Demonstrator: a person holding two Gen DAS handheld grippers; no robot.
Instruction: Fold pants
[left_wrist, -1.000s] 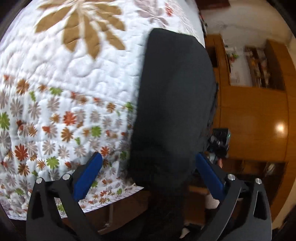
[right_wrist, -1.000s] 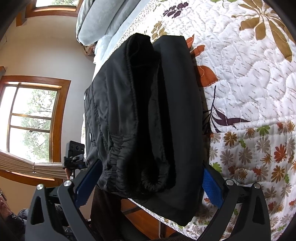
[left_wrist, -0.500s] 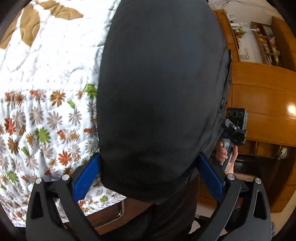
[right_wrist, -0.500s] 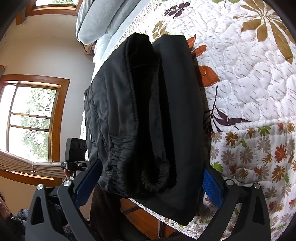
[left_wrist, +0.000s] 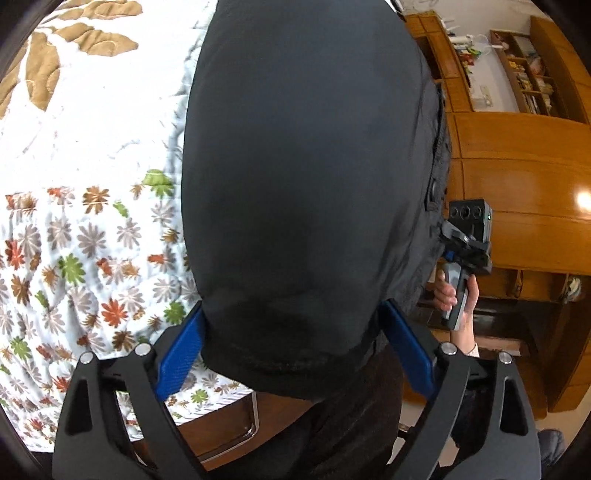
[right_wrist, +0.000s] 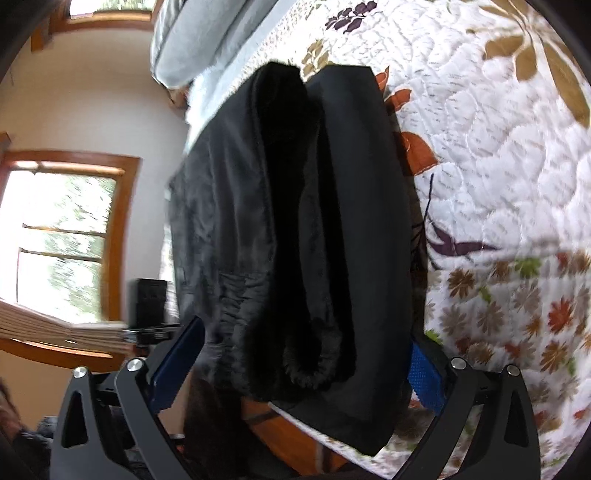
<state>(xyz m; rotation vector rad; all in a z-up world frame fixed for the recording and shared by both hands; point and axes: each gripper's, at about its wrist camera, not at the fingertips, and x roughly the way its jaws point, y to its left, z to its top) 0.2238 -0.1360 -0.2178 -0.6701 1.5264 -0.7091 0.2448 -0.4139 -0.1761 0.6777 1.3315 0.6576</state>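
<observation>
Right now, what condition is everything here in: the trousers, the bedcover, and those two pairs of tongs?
Black pants: folded into a long stack, lying along the bed's edge, near end overhanging.
Quilt: spread flat on the bed beneath the pants.
Left tongs: closing, blue fingers on both sides of the pants' end.
Right tongs: wide apart, straddling the other end; whether they grip is unclear.

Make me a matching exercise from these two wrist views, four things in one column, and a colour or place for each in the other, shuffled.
Things:
1. pants
2. quilt
3. cabinet
4. window

Descriptions:
A. wooden, right side of the left wrist view
B. black, folded, lying on the bed
C. white with flower prints
D. left side of the right wrist view, trees outside

Pairs: 1-B, 2-C, 3-A, 4-D
</observation>
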